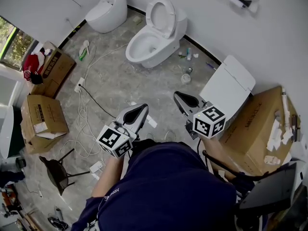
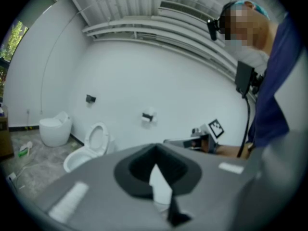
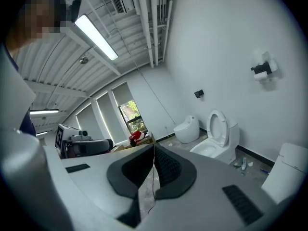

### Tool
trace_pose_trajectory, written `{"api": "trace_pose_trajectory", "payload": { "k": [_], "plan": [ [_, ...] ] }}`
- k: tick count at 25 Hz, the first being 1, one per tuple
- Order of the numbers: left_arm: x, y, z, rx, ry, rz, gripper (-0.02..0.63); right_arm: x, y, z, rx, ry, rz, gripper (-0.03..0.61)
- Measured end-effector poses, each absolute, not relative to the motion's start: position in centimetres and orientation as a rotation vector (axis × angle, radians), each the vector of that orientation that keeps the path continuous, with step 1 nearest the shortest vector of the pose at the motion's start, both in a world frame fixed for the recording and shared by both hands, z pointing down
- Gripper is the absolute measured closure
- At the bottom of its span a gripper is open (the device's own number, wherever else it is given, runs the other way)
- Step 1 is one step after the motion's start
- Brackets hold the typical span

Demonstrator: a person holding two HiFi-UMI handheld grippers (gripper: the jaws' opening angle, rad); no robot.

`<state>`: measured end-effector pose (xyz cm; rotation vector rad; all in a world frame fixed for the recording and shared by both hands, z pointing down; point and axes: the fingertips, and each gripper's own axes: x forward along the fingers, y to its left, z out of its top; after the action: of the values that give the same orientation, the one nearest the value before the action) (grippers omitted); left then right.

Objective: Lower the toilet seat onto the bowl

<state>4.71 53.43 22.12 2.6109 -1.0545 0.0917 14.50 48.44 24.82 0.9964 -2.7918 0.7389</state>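
The right gripper [image 1: 177, 96] and the left gripper [image 1: 142, 109] are both pinched closed with nothing in them. The person holds them out in front, well apart from the toilet [image 1: 166, 49] against the wall. Its seat [image 1: 161, 13] stands raised over the open bowl [image 1: 142, 44]. I'd step in close first and get a closed tip behind the seat's top edge. Then tip it forward and guide it down slowly, so it doesn't slam.

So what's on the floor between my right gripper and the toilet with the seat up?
Between the right gripper and the toilet, the head view shows mostly bare grey floor; a small round white object lies just beside that line.
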Motion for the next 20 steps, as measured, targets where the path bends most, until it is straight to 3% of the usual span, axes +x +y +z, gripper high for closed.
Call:
{"api": "trace_pose_trajectory", "payload": {
  "k": [20],
  "plan": [
    [6.4,41.3,24.7,2.621,-0.921,0.038,0.612,17.5,38.7,30.6,0.951,-2.624,0.909,0.571]
  ]
}}
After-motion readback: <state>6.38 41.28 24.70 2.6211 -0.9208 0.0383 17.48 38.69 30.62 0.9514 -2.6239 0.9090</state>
